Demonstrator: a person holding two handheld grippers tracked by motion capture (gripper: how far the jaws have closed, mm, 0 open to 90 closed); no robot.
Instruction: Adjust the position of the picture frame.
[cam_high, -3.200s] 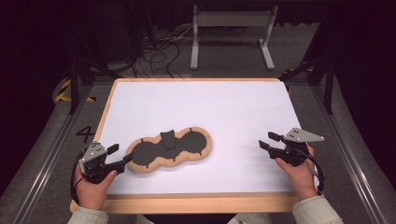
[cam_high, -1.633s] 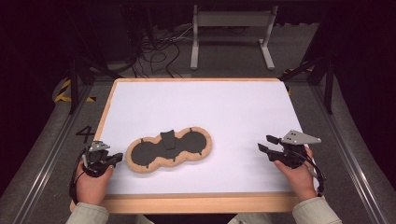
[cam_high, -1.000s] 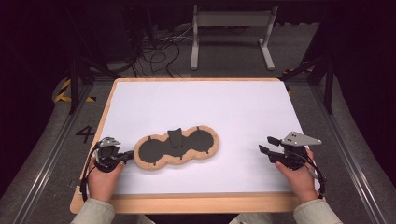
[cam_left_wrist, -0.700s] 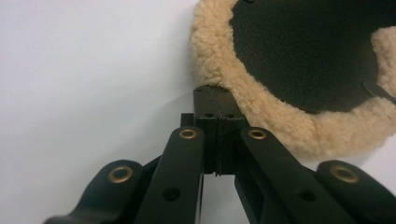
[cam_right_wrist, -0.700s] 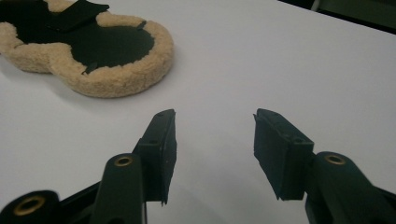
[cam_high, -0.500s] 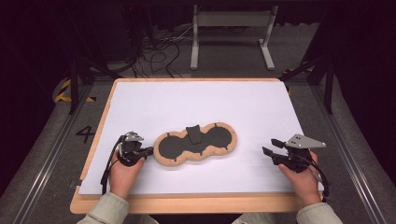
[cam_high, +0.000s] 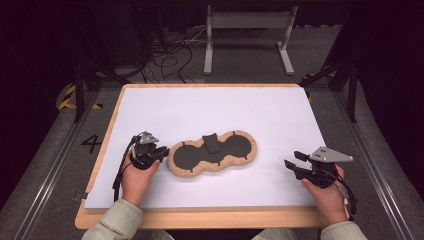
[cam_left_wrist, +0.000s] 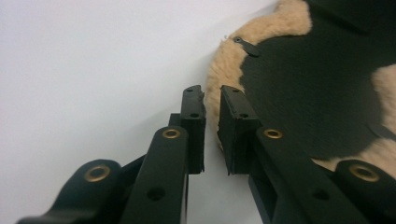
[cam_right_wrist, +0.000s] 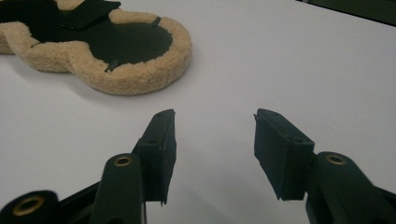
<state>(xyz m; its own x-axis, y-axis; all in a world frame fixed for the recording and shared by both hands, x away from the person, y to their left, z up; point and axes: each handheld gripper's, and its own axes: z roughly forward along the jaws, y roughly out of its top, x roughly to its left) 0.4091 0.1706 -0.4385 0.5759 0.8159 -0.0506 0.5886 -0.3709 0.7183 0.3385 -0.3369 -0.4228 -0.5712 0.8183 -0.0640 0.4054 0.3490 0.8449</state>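
Observation:
A figure-eight pad, black in the middle with a tan fleece rim and a black strap across its waist, lies flat on the white sheet. My left gripper is at the pad's left end. In the left gripper view the pad is to the right, and the left gripper has its jaws nearly together, pinching the fleece rim. My right gripper rests at the right of the sheet, a hand's width from the pad. In the right gripper view the right gripper stands open over bare sheet, with the pad farther off.
The white sheet covers a wooden board whose front edge is near the person's sleeves. Beyond the board lie a dark floor, cables and a metal stand. Bare sheet stretches behind the pad and between it and the right gripper.
My left gripper closed at the pad's left end and moved right, and the pad slid right with it. The right gripper shifted slightly right and stayed open.

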